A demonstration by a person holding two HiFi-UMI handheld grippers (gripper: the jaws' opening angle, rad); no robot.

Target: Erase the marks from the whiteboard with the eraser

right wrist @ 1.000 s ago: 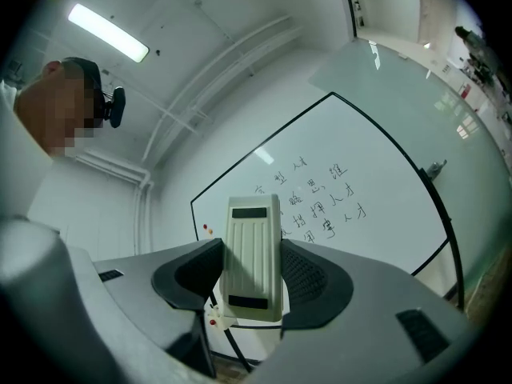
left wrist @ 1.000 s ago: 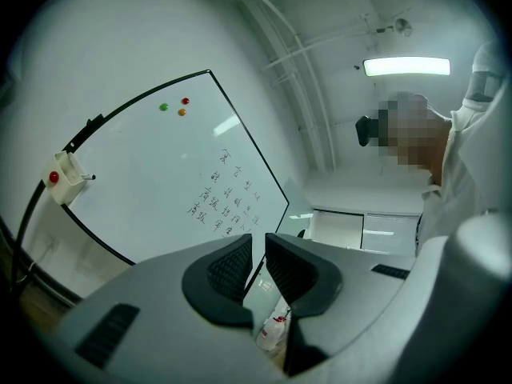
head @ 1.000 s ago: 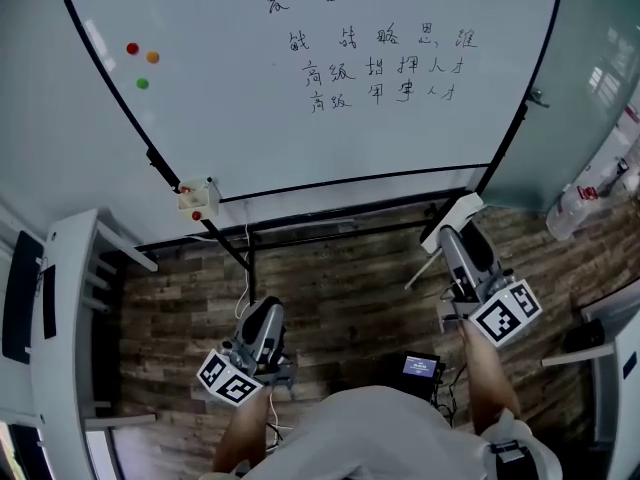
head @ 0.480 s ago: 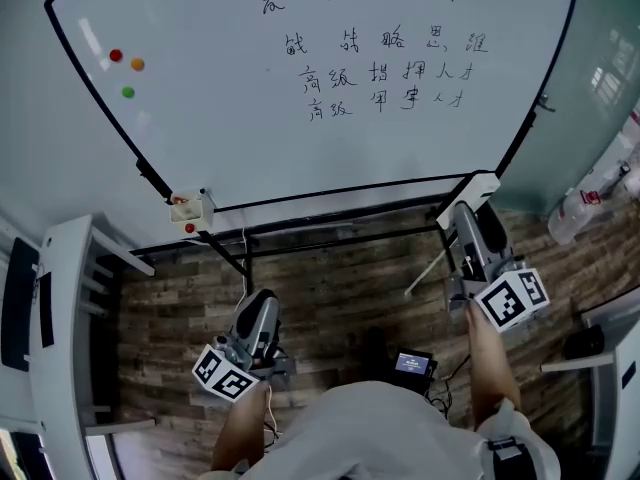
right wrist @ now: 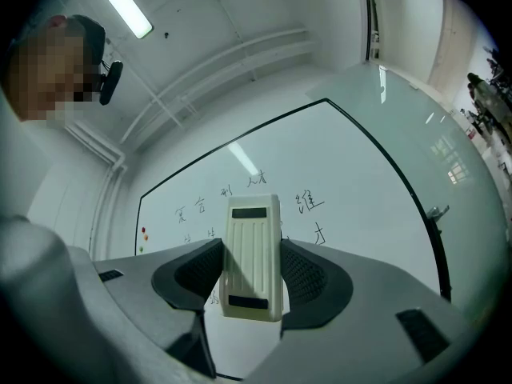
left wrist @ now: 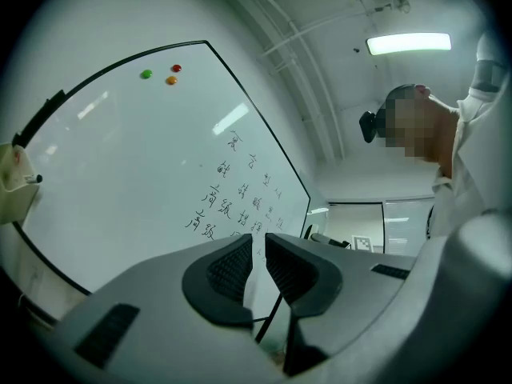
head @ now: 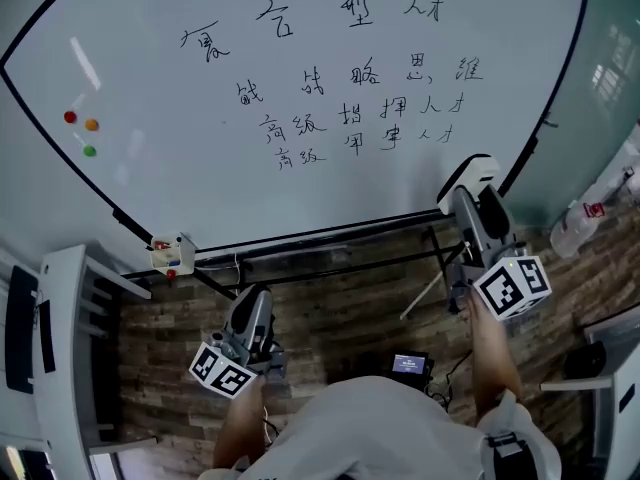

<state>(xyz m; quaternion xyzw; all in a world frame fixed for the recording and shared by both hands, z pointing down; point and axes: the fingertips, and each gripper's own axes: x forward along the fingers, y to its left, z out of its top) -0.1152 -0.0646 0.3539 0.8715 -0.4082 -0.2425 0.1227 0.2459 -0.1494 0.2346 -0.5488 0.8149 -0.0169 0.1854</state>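
Two claws: the right claw [right wrist: 253,272] clenches the eraser [right wrist: 254,256], held at 5 o'clock of the marks [head: 350,103] ready to wipe the whiteboard [head: 330,28]; the left claw [left wrist: 258,256], unneeded, hangs closed and empty.

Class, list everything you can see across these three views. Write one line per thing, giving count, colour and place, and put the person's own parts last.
whiteboard: one, white with a black frame, standing ahead on the wooden floor
handwritten marks: four rows, black, upper middle of the board
magnets: three, red, orange and green, at the board's left
small box: one, cream, at the board's lower left corner
eraser: one, cream, near the board's lower right corner
bottle: one, clear, far right
screen device: one, dark, on the floor
left gripper: one, grey, held low, jaws nearly together, nothing between
right gripper: one, grey, jaws shut on the eraser
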